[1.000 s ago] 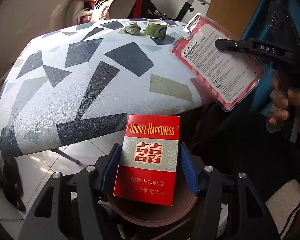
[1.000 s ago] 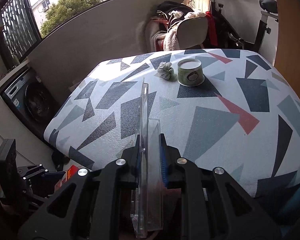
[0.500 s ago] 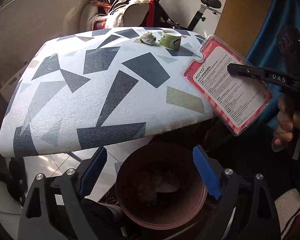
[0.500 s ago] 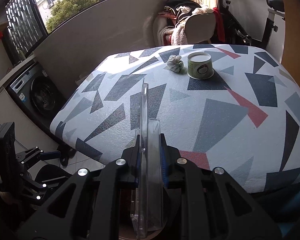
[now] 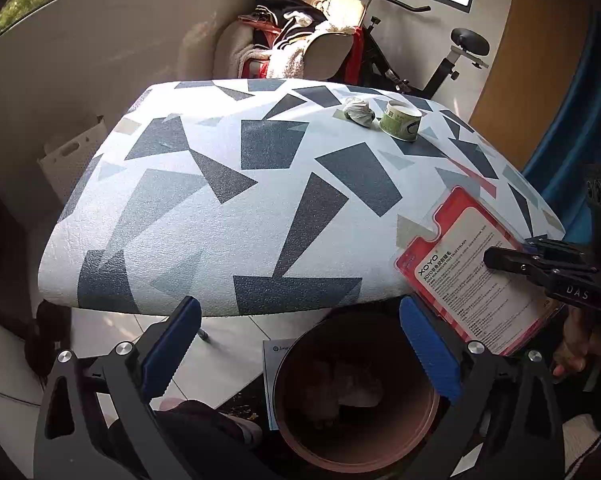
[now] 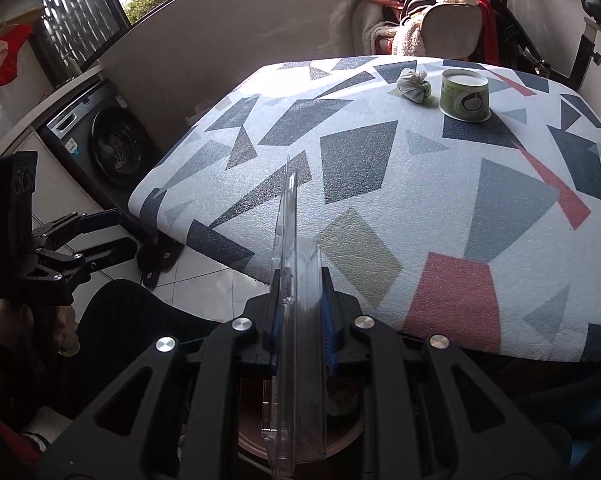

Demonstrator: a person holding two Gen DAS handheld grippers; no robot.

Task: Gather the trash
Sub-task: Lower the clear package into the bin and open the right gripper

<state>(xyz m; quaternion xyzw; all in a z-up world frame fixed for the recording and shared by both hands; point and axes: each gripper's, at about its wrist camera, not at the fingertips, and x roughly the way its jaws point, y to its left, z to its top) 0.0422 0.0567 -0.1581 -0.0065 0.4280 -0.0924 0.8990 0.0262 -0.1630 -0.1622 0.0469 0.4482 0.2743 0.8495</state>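
Note:
My left gripper (image 5: 298, 312) hangs over a brown bin (image 5: 364, 328) on the floor by the near table edge. Its jaws are opening, wide apart, with nothing between them. Pale trash (image 5: 356, 392) lies inside the bin. My right gripper (image 6: 300, 280) is shut on a clear blister pack (image 6: 290, 208), seen edge-on over the bin; from the left wrist the pack's red card (image 5: 476, 276) shows at the right. A crumpled tissue (image 6: 413, 86) and a green paper cup (image 6: 465, 96) stand at the far side of the patterned table (image 6: 380, 184).
Behind the table are a chair piled with clothes (image 5: 300, 48) and an exercise bike (image 5: 440, 64). A washing machine (image 6: 108, 144) stands at the left wall. A sheet of paper (image 5: 272, 360) lies on the tiled floor beside the bin. A person's dark-clad leg (image 6: 140, 328) is close by.
The left jaws spread wide and the red cigarette box left them, now out of sight. The left gripper drew up and back. The right gripper carried the blister pack lower, over the bin.

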